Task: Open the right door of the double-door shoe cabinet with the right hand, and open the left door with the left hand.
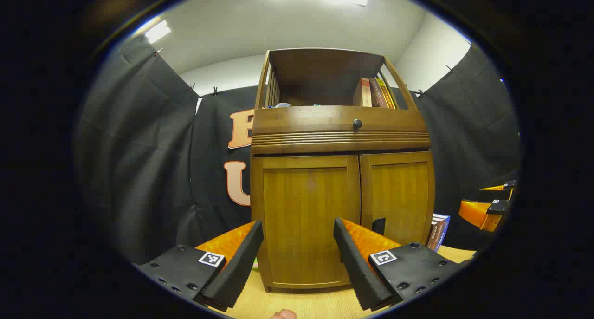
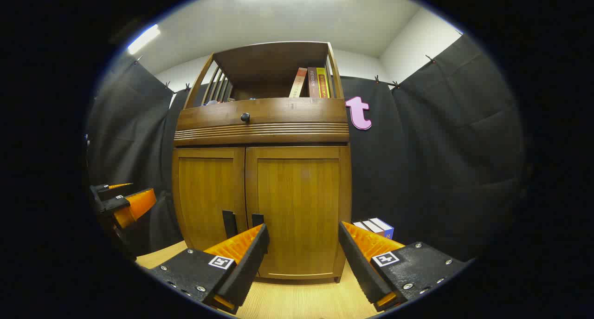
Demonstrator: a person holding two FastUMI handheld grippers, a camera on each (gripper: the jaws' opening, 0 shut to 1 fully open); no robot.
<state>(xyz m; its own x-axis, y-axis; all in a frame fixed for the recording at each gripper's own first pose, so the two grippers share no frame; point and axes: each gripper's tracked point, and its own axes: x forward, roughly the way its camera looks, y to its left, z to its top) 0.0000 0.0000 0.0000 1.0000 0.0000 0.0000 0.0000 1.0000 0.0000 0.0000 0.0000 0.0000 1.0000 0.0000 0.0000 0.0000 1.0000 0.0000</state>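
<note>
- We see a pale wooden worktop (image 2: 297, 305) hemmed by black cloth walls under ceiling lights.
- The shoe cabinet (image 2: 262, 189) stands on it, both doors closed: left door (image 1: 304, 217) ahead of our left gripper (image 1: 297, 258), right door (image 2: 297, 212) ahead of our right gripper (image 2: 301, 258).
- Both grippers are spread wide, holding and touching nothing.

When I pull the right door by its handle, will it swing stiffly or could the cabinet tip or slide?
The right door looks like a rigid wood panel, so it should likely swing as one piece. Its handle is a small dark tab, possibly slippery to pinch. The cabinet is tall with books up top, so a hard tug might rock it.
</note>
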